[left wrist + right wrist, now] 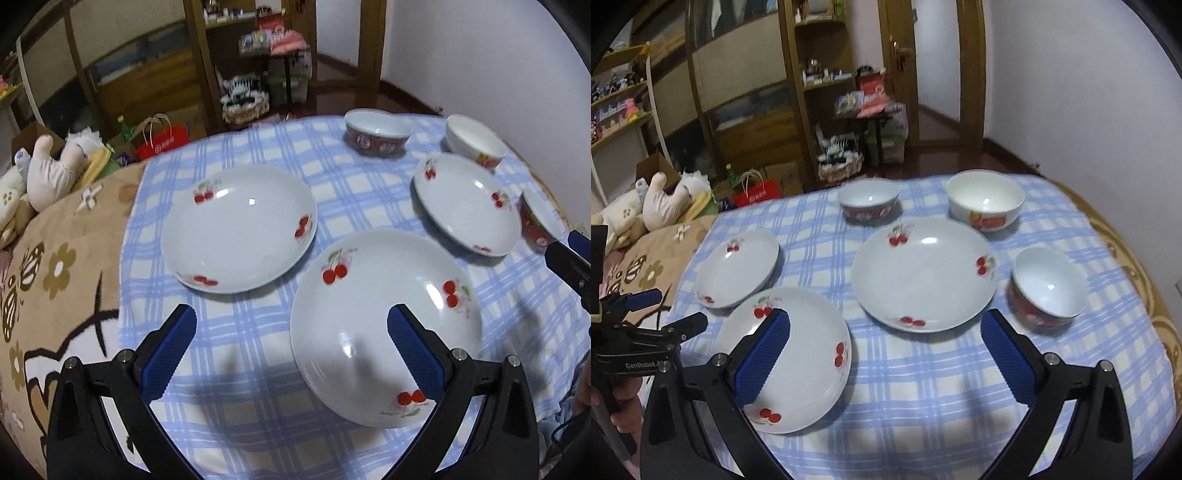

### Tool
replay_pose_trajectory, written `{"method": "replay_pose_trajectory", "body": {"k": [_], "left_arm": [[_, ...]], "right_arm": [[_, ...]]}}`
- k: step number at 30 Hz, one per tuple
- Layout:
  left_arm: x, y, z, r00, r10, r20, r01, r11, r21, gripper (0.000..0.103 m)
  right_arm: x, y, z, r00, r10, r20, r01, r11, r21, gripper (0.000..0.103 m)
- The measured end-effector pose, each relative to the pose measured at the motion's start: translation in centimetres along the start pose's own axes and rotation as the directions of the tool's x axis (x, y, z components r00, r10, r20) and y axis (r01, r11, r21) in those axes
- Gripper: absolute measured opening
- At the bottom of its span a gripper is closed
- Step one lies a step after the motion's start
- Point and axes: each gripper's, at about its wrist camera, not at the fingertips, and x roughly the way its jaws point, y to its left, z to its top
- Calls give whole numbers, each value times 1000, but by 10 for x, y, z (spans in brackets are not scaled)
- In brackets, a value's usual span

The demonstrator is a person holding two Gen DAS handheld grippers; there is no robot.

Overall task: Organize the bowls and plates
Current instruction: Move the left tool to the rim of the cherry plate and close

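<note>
Plates (925, 273) and bowls (985, 199) sit empty on tablecloth (923, 387).

Looks like somebody's bedroom at home: plush toys (661, 203) on a flowery blanket (55, 280), wooden shelving (812, 74) crammed with knickknacks, a door (901, 66).

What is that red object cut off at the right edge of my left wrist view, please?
Observer: A red-patterned bowl, upright and empty, standing just right of the right-hand plate.
Operator: Thank you. Is the right gripper holding anything?
Observer: No. The right gripper is open, with nothing between its fingers.
</note>
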Motion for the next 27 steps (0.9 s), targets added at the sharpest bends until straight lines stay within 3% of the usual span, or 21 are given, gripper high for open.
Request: {"method": "replay_pose_trajectory", "body": {"k": [4, 8, 13, 18, 21, 25, 27], "left_arm": [[23, 5, -1, 995, -36, -90, 33, 999, -40, 102], [42, 9, -4, 988, -32, -152, 21, 997, -73, 101], [67, 11, -8, 967, -72, -244, 46, 993, -112, 100], [75, 13, -11, 958, -89, -271, 54, 989, -136, 93], [77, 13, -13, 952, -109, -285, 69, 986, -149, 85], [79, 14, -15, 954, -107, -280, 63, 985, -163, 63], [81, 13, -14, 955, -98, -278, 53, 985, -165, 52]], "right_arm": [[22, 4, -3, 999, 13, -51, -13, 1000, -5, 100], [41, 9, -7, 993, 55, -107, -57, 998, -11, 97], [67, 10, -17, 974, 99, -205, -96, 995, 26, 89], [83, 10, -29, 946, 159, -284, -144, 987, 72, 84], [90, 10, -32, 936, 167, -310, -152, 986, 72, 79], [94, 10, -33, 938, 155, -309, -144, 988, 58, 78], [96, 9, -32, 933, 170, -317, -158, 985, 63, 62]]}}
